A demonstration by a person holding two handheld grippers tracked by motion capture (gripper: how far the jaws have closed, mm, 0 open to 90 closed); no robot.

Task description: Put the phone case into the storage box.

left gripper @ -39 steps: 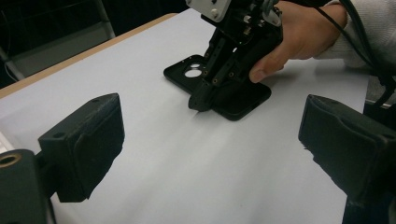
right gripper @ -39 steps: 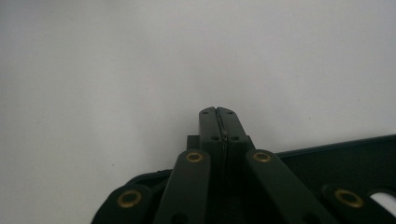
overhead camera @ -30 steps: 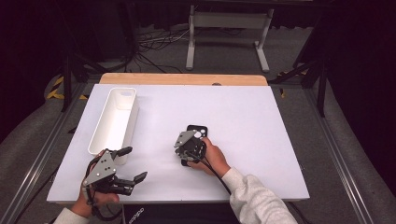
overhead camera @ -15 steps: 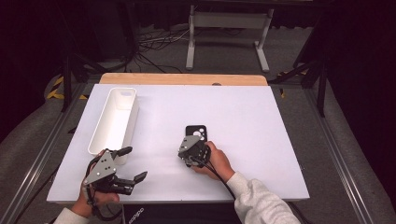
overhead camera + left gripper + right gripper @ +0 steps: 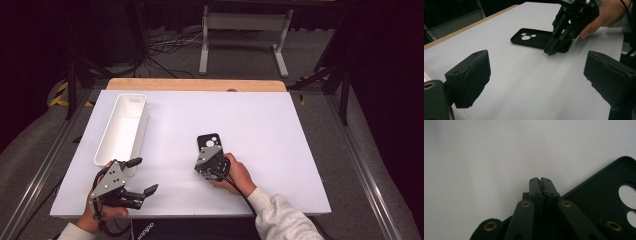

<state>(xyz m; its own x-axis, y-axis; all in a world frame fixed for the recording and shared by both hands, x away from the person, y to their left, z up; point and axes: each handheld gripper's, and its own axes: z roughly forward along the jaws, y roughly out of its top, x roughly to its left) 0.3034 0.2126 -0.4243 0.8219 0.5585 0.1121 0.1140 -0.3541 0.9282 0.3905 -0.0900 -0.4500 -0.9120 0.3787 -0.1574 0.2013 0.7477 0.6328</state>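
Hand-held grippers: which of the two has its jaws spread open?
The left hand-held gripper, near the white tray: its jaws stand wide apart with nothing between them. The right hand-held gripper is pinched shut on the black phone case.

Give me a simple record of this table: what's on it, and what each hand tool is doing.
Surface: white rectangular table
Thing in hand: black plastic phone case with camera cut-outs, lying flat
Right gripper: jaws shut on the case's near edge
Left gripper: jaws wide open, nothing between them, near the front left corner
Container: long white plastic bin, left side, apart from the case
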